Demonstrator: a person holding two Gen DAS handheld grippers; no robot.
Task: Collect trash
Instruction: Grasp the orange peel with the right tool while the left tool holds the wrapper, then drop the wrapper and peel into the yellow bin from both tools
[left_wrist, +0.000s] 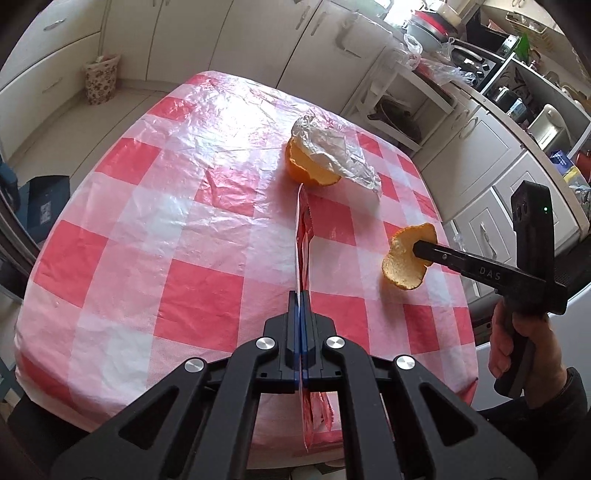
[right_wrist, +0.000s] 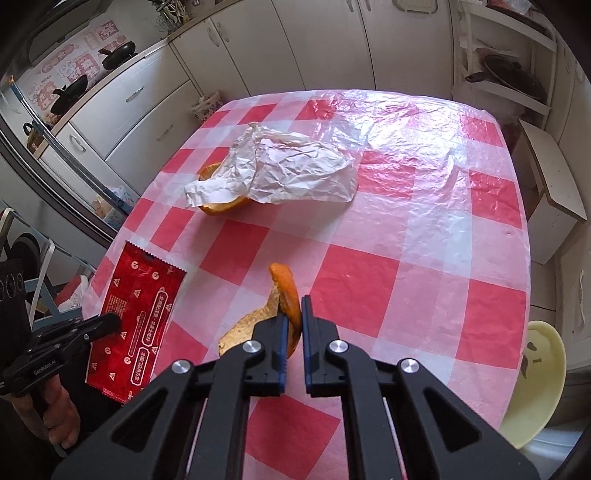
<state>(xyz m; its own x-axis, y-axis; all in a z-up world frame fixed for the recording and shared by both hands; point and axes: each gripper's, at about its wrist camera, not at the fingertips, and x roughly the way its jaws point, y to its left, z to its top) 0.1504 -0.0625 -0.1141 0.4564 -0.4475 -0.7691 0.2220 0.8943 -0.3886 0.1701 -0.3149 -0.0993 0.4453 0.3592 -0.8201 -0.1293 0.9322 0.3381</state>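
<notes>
Left gripper (left_wrist: 301, 295): jaws clamped flat on red foil wrapper (right_wrist: 135, 314), held edge-on above the near edge of the counter (left_wrist: 166, 221). Wrapper judged light, thin, slick; a mid-sheet pinch suits it.

Right gripper (right_wrist: 294, 306): jaws narrowly apart, pinching curled orange peel piece (right_wrist: 284, 291), lifted off the counter. Peel judged light, semi-stiff, liable to tear at the rim.

Farther: second peel cup (left_wrist: 310, 166) resting on the counter, crumpled white paper (right_wrist: 288, 166) draped over it, touching. Paper soft; take by a raised fold.

Containers: pale yellow bowl (right_wrist: 535, 373) beside the counter; contents not visible. Floral basket (left_wrist: 99, 77) on the floor; contents unclear.
</notes>
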